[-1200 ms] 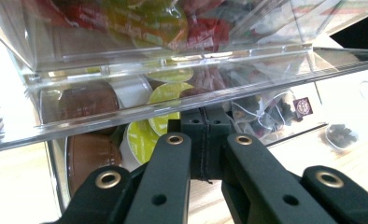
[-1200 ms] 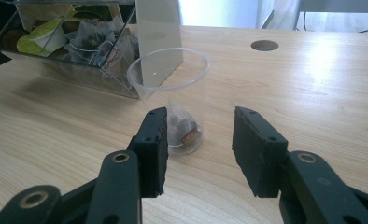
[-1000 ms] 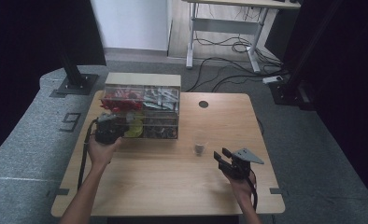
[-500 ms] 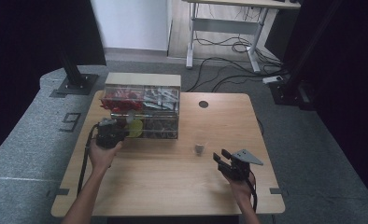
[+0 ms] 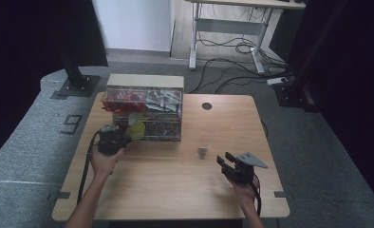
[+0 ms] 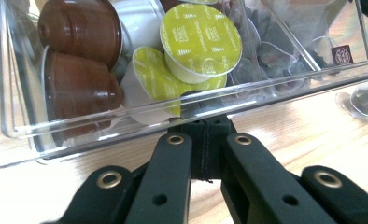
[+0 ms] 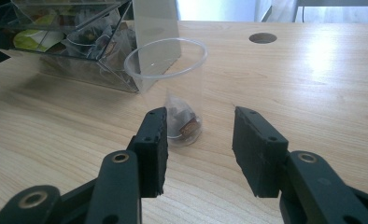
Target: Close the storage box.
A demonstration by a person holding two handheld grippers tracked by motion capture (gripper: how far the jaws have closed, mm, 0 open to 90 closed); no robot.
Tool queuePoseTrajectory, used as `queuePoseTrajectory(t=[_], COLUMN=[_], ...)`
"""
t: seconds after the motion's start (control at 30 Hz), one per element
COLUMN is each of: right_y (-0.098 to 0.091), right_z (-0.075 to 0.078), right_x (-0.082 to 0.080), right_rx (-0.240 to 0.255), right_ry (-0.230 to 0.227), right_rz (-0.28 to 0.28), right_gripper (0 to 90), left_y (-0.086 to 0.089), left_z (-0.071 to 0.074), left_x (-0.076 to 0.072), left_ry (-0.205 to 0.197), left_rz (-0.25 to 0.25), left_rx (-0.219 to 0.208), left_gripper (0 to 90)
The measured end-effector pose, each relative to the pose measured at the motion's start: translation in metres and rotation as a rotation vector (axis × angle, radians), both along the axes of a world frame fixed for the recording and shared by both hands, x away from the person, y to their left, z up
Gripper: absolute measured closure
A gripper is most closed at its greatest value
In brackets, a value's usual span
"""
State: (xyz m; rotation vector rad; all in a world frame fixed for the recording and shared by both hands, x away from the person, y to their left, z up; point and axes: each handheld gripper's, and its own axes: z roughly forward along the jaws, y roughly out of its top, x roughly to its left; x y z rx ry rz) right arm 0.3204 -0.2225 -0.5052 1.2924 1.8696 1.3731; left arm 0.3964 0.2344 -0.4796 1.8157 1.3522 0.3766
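Clear organizer box [image 5: 144,111] with drawers stands on the wooden table [image 5: 175,185], directly ahead of the left hand-held gripper [image 5: 113,141] and well to the left of the right hand-held gripper [image 5: 232,166]. In the left gripper view its lower drawer [image 6: 182,105] is pulled out a little, and the two black jaws are pressed together on the small handle at the middle of the drawer's clear front wall. Behind that wall, just above the jaws, lie two yellow-green capsules [image 6: 201,42] with printed lids; to the left of them are brown capsules [image 6: 79,30], and to the right, behind a clear divider, are dark tea bags [image 6: 266,51] in see-through sachets.

Just in front of the right hand-held gripper [image 7: 198,144] stands a clear plastic cup [image 7: 170,88], upright on the table, not touched by the jaws. These jaws stand wide apart and hold nothing. At the bottom of the cup lies one pyramid tea bag [image 7: 182,122] with a small dark tag. Beyond the cup, a round hole [image 7: 262,38] is in the table top.
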Motion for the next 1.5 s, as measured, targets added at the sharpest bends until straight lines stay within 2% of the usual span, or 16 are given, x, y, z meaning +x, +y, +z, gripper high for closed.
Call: queuePoseTrajectory(t=[0.87,1.2,1.5], right_y=[0.0,0.0,-0.001], right_z=[-0.002,-0.003,-0.002], right_x=[0.001,0.001,0.001], right_rx=[-0.003,-0.001,0.002], right_ry=[0.007,0.009,0.005], right_rz=[-0.002,-0.002,-0.003], right_gripper=[54.8,54.8,54.8], left_y=[-0.001,-0.001,-0.005], left_z=[-0.01,-0.015,-0.015], left_x=[-0.006,-0.006,-0.013], left_ry=[0.02,0.035,0.018], left_rz=[-0.025,-0.027,-0.043], left_rx=[0.007,-0.003,-0.003], left_gripper=[90.0,90.0,90.0])
